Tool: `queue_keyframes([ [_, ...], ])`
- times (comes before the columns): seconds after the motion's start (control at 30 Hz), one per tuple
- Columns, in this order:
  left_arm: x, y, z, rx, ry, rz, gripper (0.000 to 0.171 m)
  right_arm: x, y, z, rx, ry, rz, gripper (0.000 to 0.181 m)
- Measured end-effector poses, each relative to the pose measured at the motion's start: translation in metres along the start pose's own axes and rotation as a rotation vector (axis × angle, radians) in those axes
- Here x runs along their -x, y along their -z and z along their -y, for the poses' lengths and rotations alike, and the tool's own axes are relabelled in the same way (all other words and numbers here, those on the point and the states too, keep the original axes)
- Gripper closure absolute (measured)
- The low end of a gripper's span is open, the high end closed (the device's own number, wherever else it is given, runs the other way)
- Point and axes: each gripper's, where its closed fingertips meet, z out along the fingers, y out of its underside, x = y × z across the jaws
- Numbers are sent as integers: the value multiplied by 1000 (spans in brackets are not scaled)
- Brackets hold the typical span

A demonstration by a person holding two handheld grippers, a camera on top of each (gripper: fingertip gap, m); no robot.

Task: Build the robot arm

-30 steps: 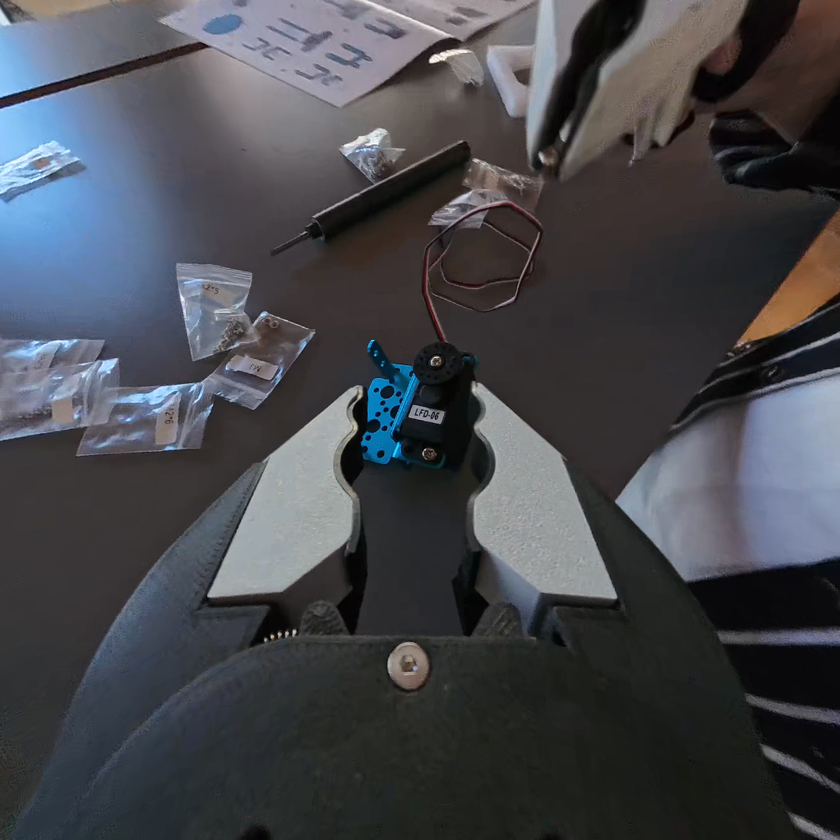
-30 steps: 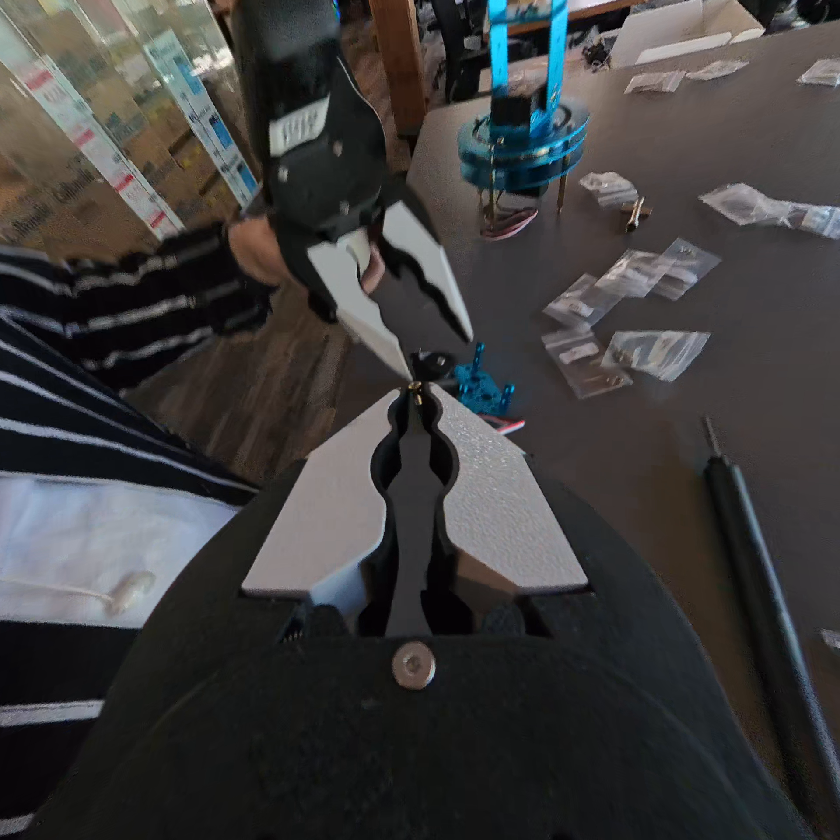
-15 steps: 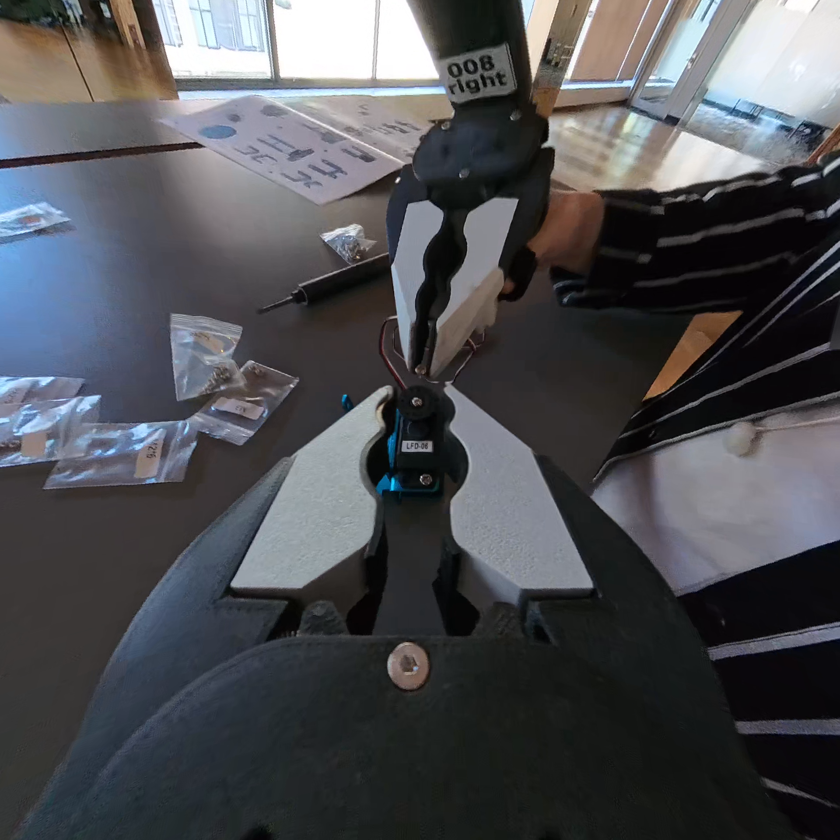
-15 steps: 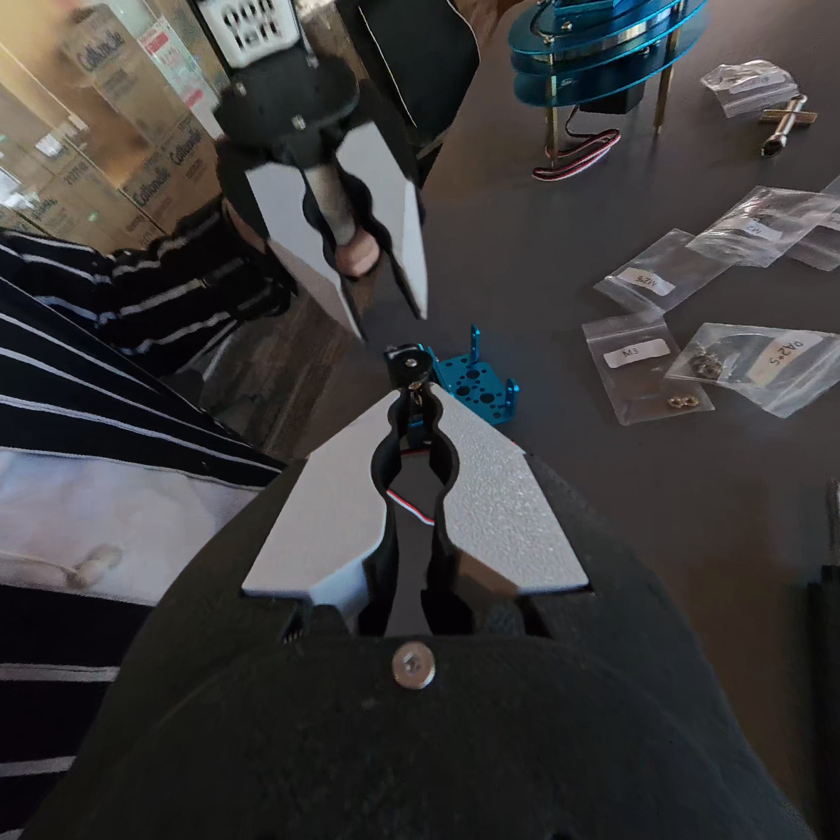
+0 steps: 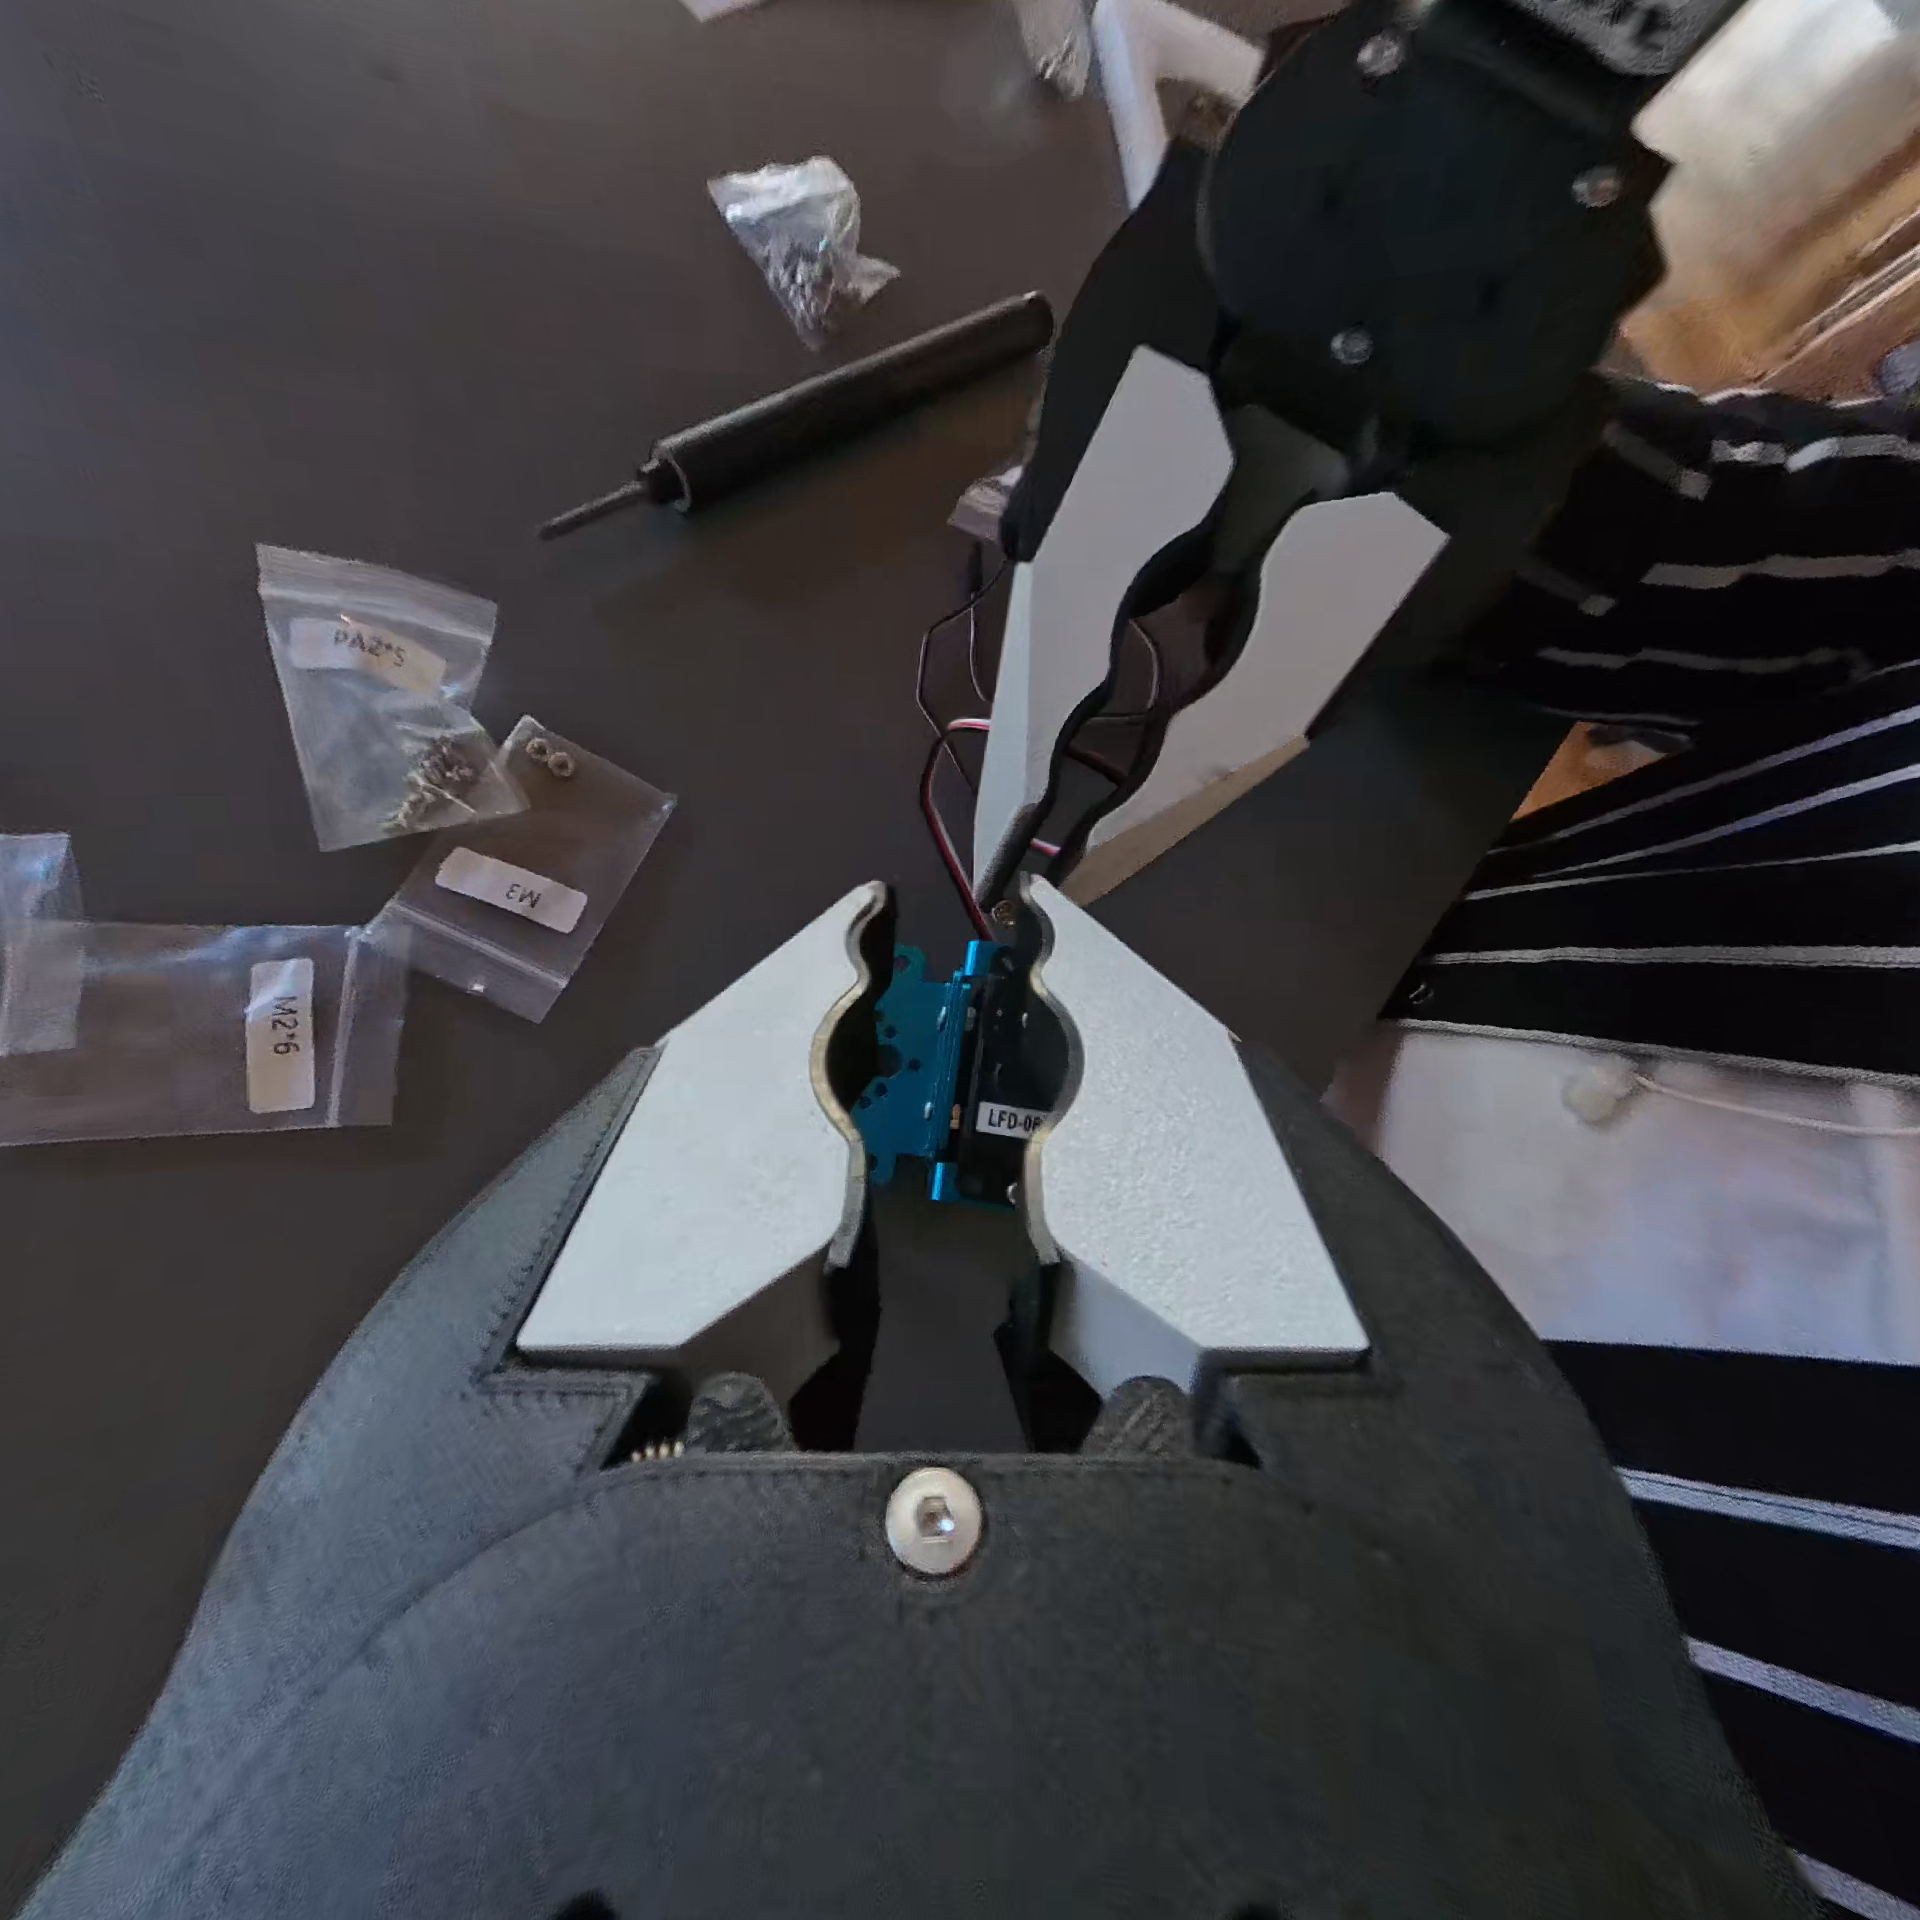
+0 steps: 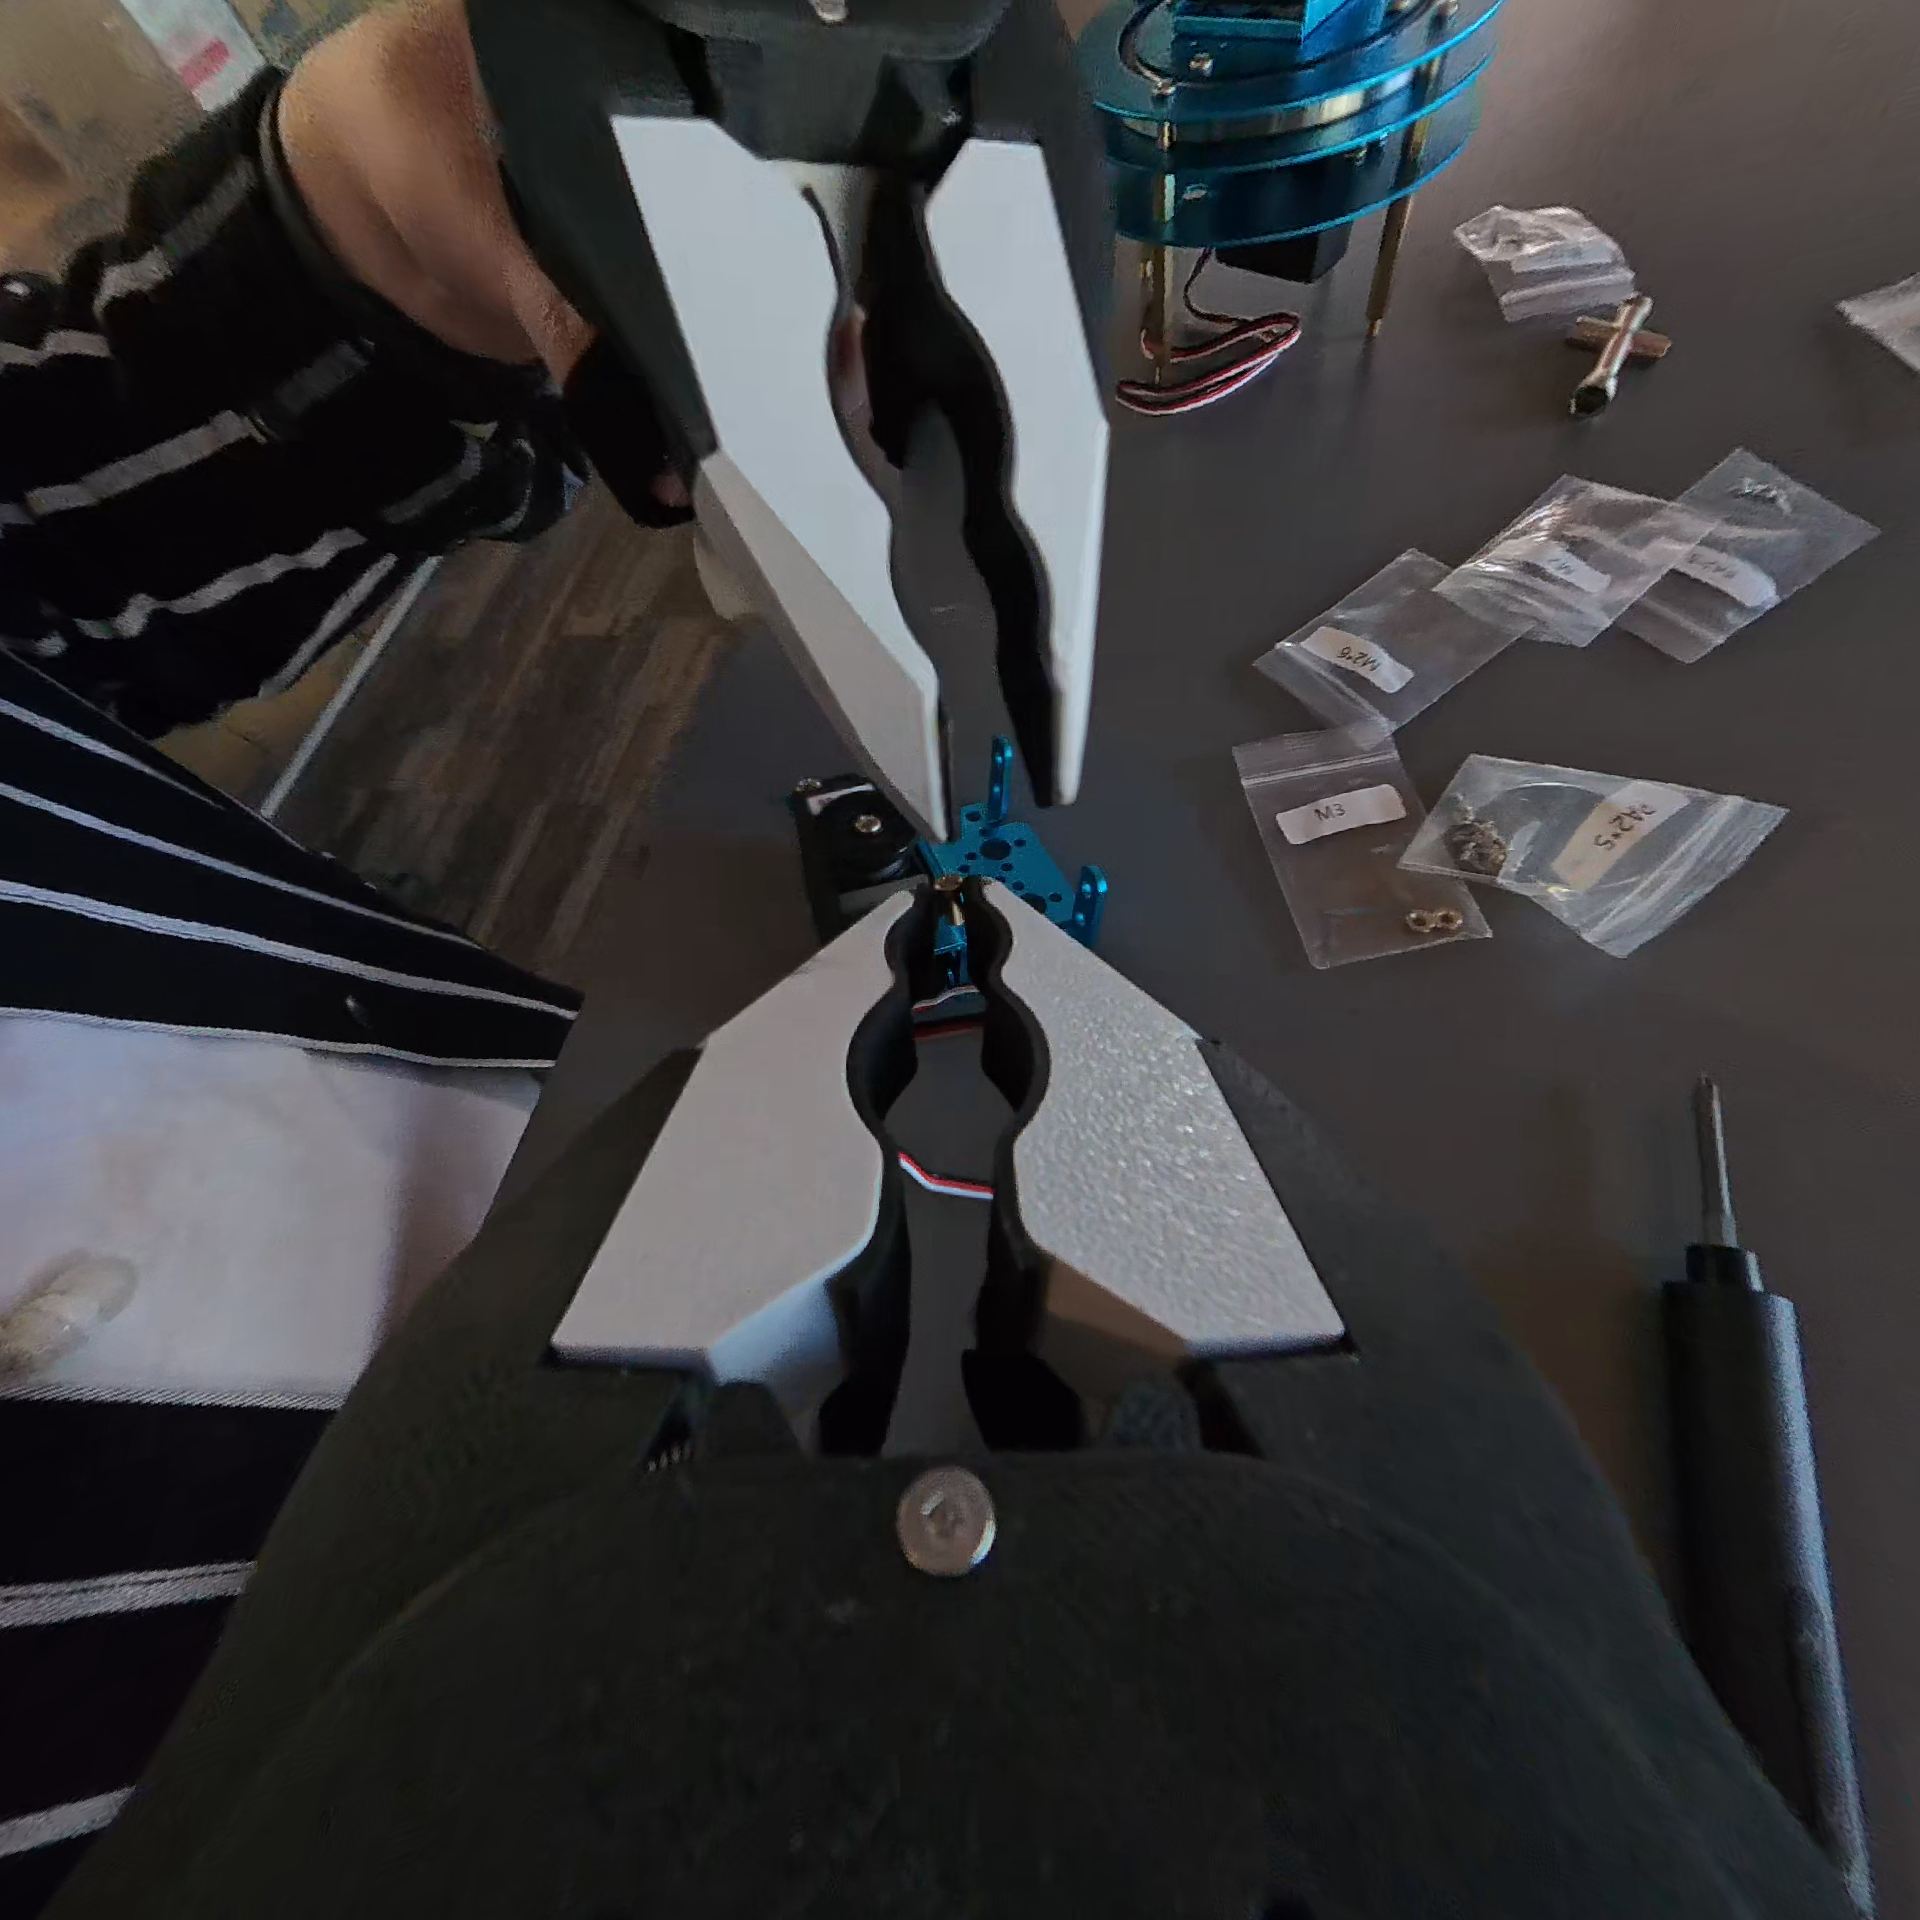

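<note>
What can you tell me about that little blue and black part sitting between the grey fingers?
It is a small black servo motor fixed against a blue metal bracket pierced with round holes, shiny like anodised aluminium. A white label sits on the black body, and a red, white and dark wire leads away from it across the dark table. It rests between the left gripper fingers, which flank both sides. The right gripper pinches a tiny brass screw just above the bracket.

Daylight is soft and fairly dim over the dark tabletop (image 5: 312, 260), brighter at its far right corner – glare whitens the wood floor (image 5: 1787, 239) there. Wide-angle bending curves both views' edges. Motion blur smears the striped sleeve (image 6: 187, 436) – the near gripper bodies look sharp.
</note>
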Motion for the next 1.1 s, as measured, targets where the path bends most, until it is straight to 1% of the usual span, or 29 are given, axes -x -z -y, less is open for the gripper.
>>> queue_keyframes([
  [0.03,0,-2,-1,18,15,3,154,0,0,1,-1,15,-21,177],
  [0.07,0,-4,-1,28,33,4,161,-2,1,2,-2,30,-52,177],
  [0.1,0,-6,0,28,55,3,163,-4,2,2,-3,47,-80,177],
  [0.2,-2,-7,0,14,121,-26,160,-6,5,3,10,117,-153,178],
  [0.3,-6,-6,-2,22,155,-57,163,-9,6,5,16,175,-225,177],
  [0.4,-10,-3,1,-6,166,-88,170,-13,6,4,33,213,-283,177],
  [0.43,-10,-2,0,-7,170,-92,169,-14,6,4,35,222,-296,177],
  [0.5,-8,-3,0,-7,173,-80,164,-13,6,6,23,227,-304,177],
  [0.6,-9,-4,0,-6,157,-70,171,-13,5,6,19,228,-308,177],
  [0.8,-5,-3,-1,-10,155,-46,171,-11,4,5,19,266,-334,177],
  [0.83,-5,-2,0,-20,166,-44,170,-11,5,5,22,269,-340,177],
  [0.87,-4,-1,1,-33,182,-44,162,-11,5,5,22,272,-346,177],
  [0.9,-4,-1,2,-42,195,-52,159,-12,6,5,19,274,-351,177],
  [0.93,-5,-1,3,-49,201,-65,158,-12,7,6,18,272,-352,177],
  [1.03,-3,-3,3,-46,190,-44,159,-11,7,8,9,272,-353,178],
  [1.1,-5,-4,3,-41,177,-46,166,-12,7,7,17,274,-364,178],
])
